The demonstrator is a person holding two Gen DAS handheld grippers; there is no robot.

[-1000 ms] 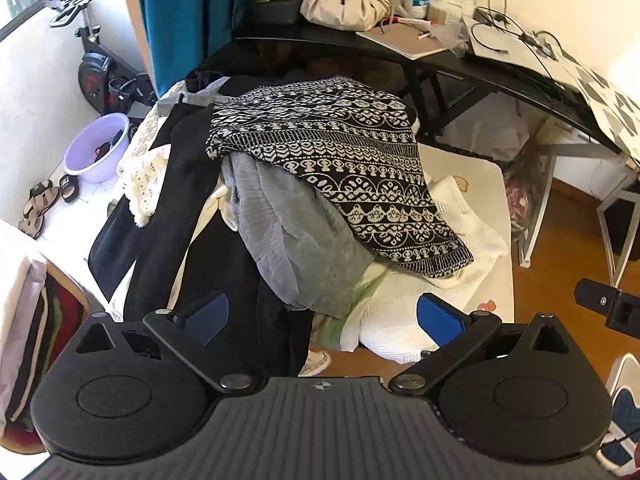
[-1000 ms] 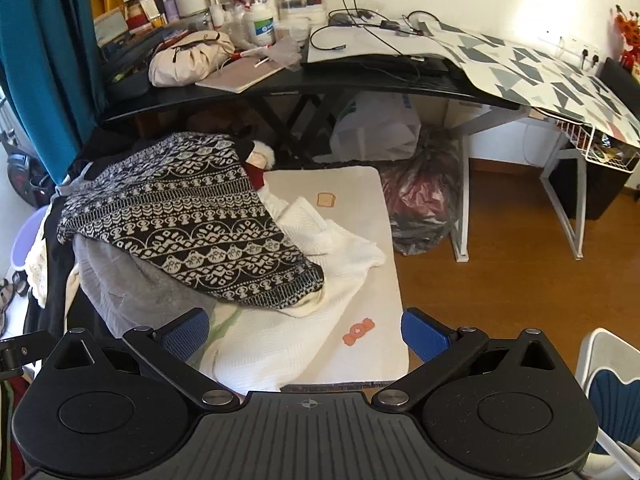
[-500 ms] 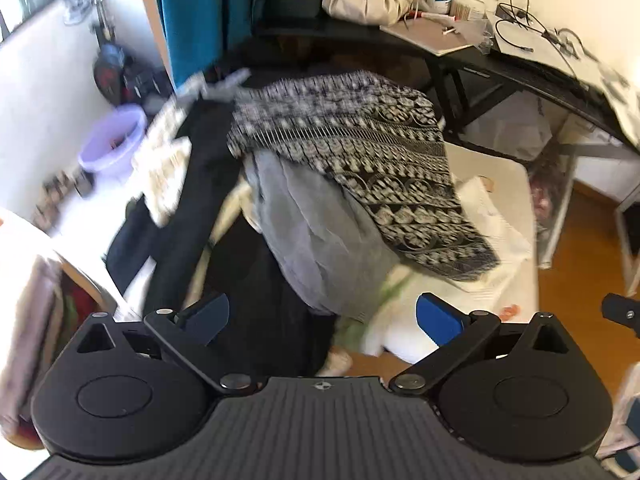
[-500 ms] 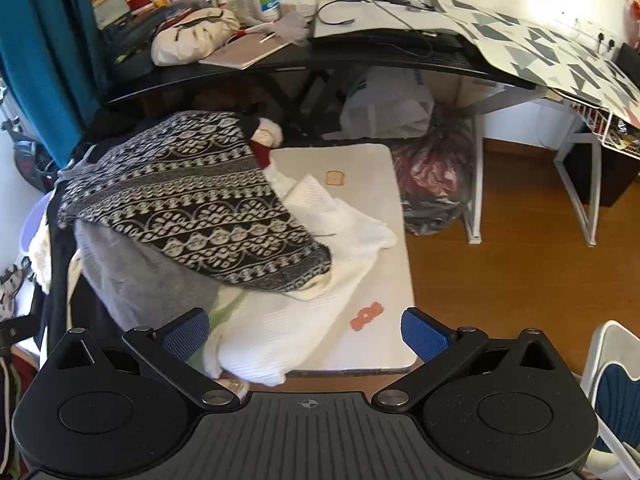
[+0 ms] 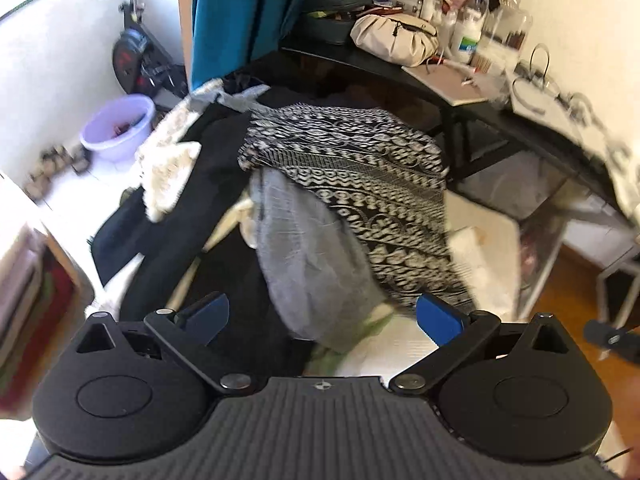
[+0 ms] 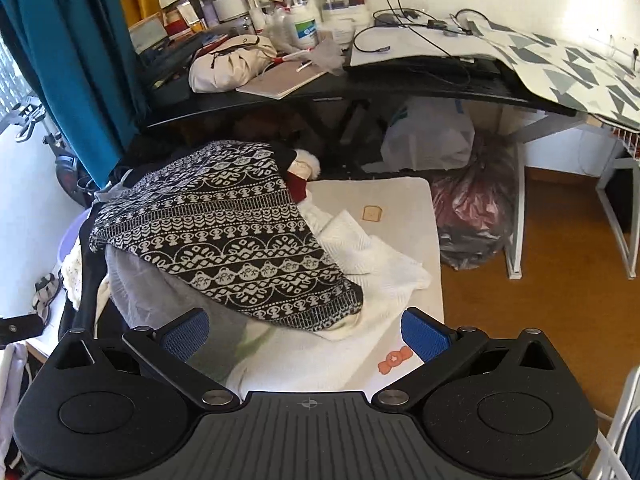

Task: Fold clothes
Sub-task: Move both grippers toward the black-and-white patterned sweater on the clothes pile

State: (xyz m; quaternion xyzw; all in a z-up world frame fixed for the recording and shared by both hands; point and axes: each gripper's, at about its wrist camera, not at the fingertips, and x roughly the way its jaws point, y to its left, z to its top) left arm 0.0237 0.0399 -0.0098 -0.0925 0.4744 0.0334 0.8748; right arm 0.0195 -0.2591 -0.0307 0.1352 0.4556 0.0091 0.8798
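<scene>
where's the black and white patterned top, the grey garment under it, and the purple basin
black and white patterned top [image 6: 232, 240]: right wrist view, middle of its patterned face
grey garment [image 5: 308, 260]: left wrist view, its hanging front
purple basin [image 5: 102, 142]: left wrist view, outer wall

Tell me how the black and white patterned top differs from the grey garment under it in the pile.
The patterned top is black with bands of white motifs; the grey garment is plain, with no print. The patterned top lies uppermost, spread wide across the heap; the grey garment is partly covered by it and hangs down the near side. Both are unfolded and neither is held by a gripper.
</scene>
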